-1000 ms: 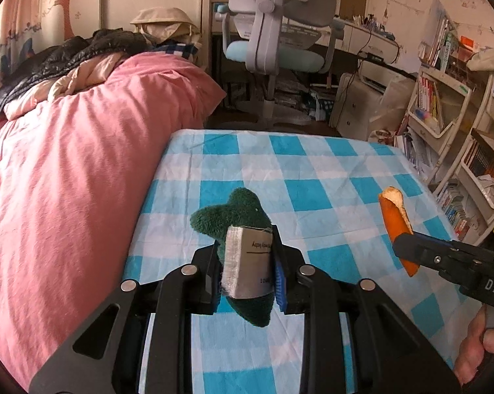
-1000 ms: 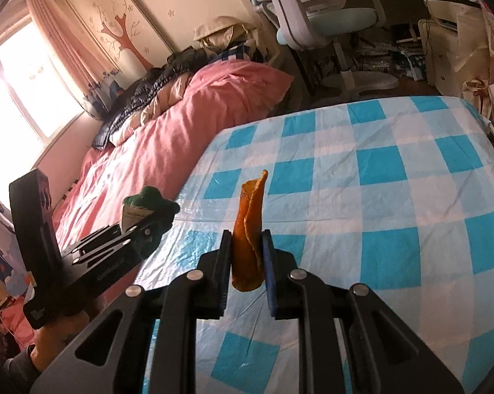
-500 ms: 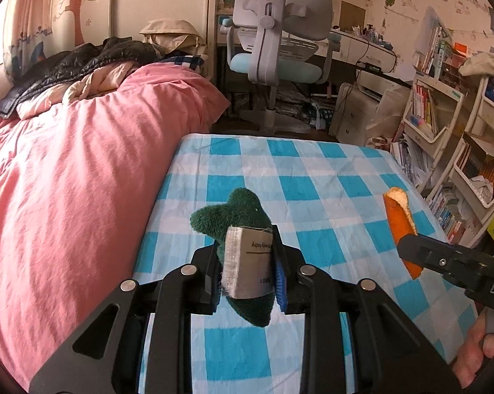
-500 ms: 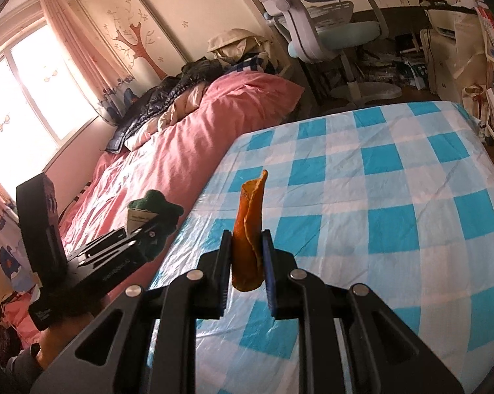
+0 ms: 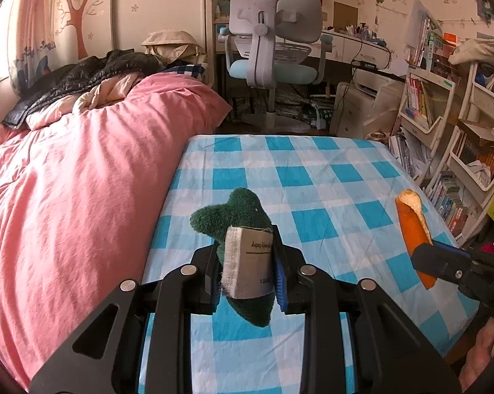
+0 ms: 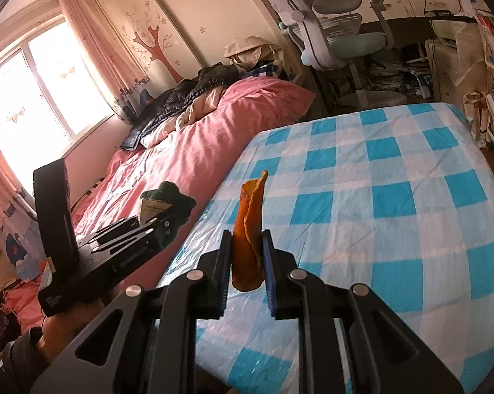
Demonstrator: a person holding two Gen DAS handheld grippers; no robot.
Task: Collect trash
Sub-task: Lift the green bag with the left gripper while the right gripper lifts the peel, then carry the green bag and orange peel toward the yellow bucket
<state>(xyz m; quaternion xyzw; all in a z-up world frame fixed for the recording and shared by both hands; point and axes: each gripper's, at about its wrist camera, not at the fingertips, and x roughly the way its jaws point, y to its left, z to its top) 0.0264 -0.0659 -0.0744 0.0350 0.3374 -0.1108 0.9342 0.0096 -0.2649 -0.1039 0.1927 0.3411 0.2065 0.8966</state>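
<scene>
My left gripper (image 5: 247, 271) is shut on a dark green plush piece (image 5: 233, 216) with a grey-white label (image 5: 248, 269), held above the near left part of the blue-checked table (image 5: 312, 180). My right gripper (image 6: 247, 262) is shut on an orange peel (image 6: 248, 226), upright between the jaws, above the table's (image 6: 394, 197) near left edge. The peel also shows in the left wrist view (image 5: 411, 226) at the right, with the right gripper (image 5: 443, 267). The left gripper (image 6: 155, 226) and the plush piece (image 6: 169, 193) show at the left of the right wrist view.
A bed with a pink duvet (image 5: 76, 180) lies along the table's left side. A grey office chair (image 5: 273, 39) and a desk stand beyond the far edge. Bookshelves (image 5: 443, 124) line the right side. A window (image 6: 33, 92) is at the far left.
Both grippers have risen and drawn back from the table, each keeping its object. More of the room shows beyond the table.
</scene>
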